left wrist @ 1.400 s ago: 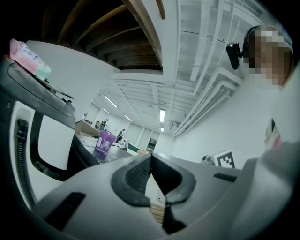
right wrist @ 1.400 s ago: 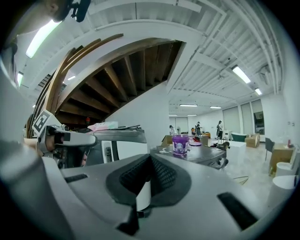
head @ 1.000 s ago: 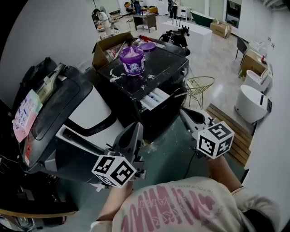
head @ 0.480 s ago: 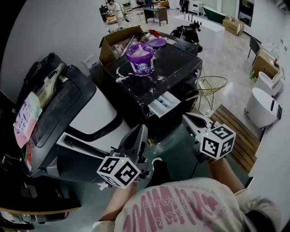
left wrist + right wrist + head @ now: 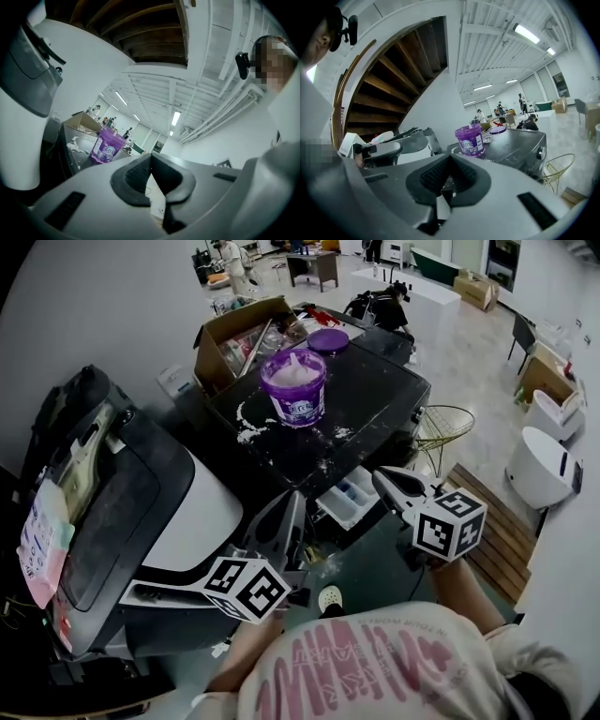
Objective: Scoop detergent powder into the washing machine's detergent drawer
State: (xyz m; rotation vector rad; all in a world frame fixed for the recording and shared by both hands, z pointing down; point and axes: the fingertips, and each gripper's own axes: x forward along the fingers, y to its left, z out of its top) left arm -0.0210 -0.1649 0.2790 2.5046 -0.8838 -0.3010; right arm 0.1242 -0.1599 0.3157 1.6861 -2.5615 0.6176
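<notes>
A purple detergent tub [image 5: 294,387], open and full of white powder, stands on the black washing machine's top [image 5: 375,390]. Its purple lid [image 5: 327,339] lies behind it. The detergent drawer [image 5: 349,498] is pulled out of the machine's front. My left gripper [image 5: 289,512] is shut and empty, just left of the drawer and below the machine's top. My right gripper [image 5: 384,478] is also shut and empty, right beside the drawer. The left gripper view shows the tub [image 5: 108,146] beyond the closed jaws [image 5: 151,161]. The right gripper view shows the tub [image 5: 470,139] above the closed jaws [image 5: 449,164].
Spilled powder [image 5: 248,423] streaks the machine top. An open cardboard box [image 5: 234,338] sits behind the tub. A white and grey machine [image 5: 141,493] stands at the left. At the right are a wire stool [image 5: 441,423] and a wooden pallet [image 5: 487,521].
Both grippers have moved forward toward the washing machine's front. The tub and the drawer now sit closer and lower in the head view.
</notes>
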